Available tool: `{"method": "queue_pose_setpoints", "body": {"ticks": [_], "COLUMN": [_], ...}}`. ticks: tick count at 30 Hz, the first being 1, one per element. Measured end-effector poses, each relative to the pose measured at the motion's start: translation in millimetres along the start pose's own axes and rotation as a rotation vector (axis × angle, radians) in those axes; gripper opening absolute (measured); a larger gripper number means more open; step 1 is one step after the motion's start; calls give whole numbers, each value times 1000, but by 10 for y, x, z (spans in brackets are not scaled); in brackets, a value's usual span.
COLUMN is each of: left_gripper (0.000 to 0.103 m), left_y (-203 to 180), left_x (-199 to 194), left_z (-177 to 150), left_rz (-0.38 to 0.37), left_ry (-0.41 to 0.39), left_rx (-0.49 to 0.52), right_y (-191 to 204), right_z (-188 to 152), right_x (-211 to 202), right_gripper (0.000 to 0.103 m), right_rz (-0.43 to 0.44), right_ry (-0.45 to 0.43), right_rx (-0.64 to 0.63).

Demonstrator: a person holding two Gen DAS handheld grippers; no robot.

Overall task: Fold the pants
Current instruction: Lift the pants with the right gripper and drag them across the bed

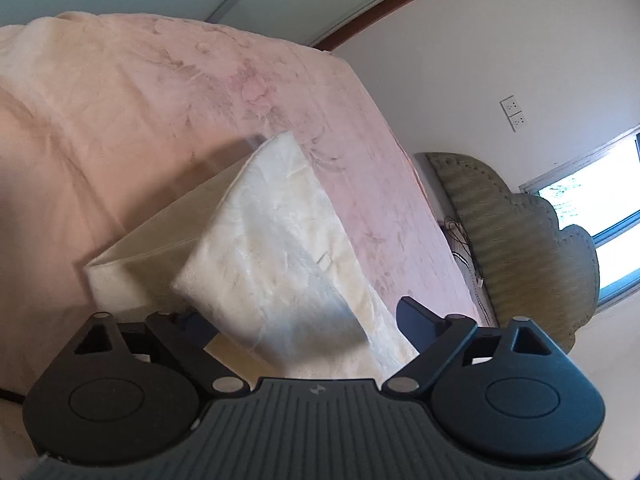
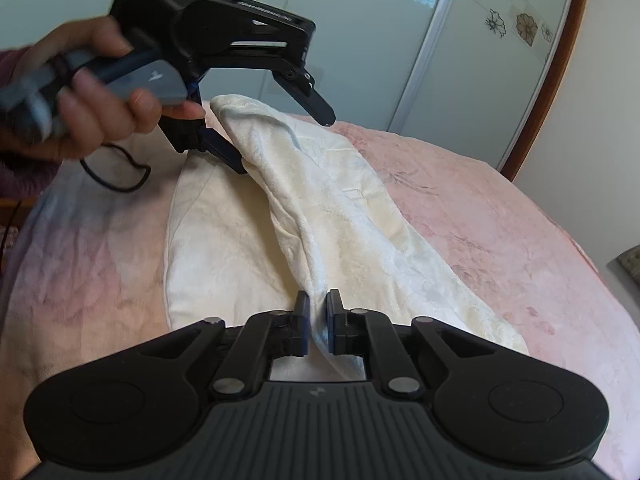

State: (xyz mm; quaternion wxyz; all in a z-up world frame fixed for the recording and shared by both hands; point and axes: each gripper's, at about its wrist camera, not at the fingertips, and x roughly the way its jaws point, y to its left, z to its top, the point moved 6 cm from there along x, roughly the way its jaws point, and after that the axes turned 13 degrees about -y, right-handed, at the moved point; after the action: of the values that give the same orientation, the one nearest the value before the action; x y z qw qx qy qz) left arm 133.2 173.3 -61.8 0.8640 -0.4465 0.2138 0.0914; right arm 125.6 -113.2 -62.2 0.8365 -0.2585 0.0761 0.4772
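Cream fleece pants (image 2: 340,208) lie on the pink bedspread (image 2: 500,220), with one layer lifted into a raised ridge. My right gripper (image 2: 318,300) is shut on the near end of that ridge, the fabric pinched between its pads. At the ridge's far end my left gripper (image 2: 284,144) stands open around the fold; its lower finger is against the cloth and its upper finger hangs clear above. In the left wrist view the lifted pants (image 1: 272,232) run between the wide-set fingers of the left gripper (image 1: 300,312).
A person's hand (image 2: 80,112) holds the left gripper's handle, and a black cable (image 2: 116,176) loops below it. A wicker chair (image 1: 520,240) stands beside the bed under a window. Sliding wardrobe doors (image 2: 360,40) are behind the bed.
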Motion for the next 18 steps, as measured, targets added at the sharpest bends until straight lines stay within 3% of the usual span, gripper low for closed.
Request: {"method": "queue_pose_setpoints", "body": {"ticks": [4,8,11,14,18], "left_gripper": [88,89,89,89,88], "left_y": [-46,-9,7,31,31], "left_x": [32,55,42,-39,-43], "left_z": [-1,-25,-27,-11,0], "left_rz": [12,16,3,28,31], "left_ry": [17,45,49,-2,4], "left_rx": [58,82,125,148,146], "right_y": [62,29,14,-3,-97], "right_z": [53,-2,-74,-176,-318], "right_x": [-37,-87,-145,-192,-226], "right_gripper": [14,33,33,31,27], "right_rz": [-47,-56,-74,-114,-252], "right_ry": [28,107,151,190,210], "right_rx": [-144,-224,-259,-284,-368]}}
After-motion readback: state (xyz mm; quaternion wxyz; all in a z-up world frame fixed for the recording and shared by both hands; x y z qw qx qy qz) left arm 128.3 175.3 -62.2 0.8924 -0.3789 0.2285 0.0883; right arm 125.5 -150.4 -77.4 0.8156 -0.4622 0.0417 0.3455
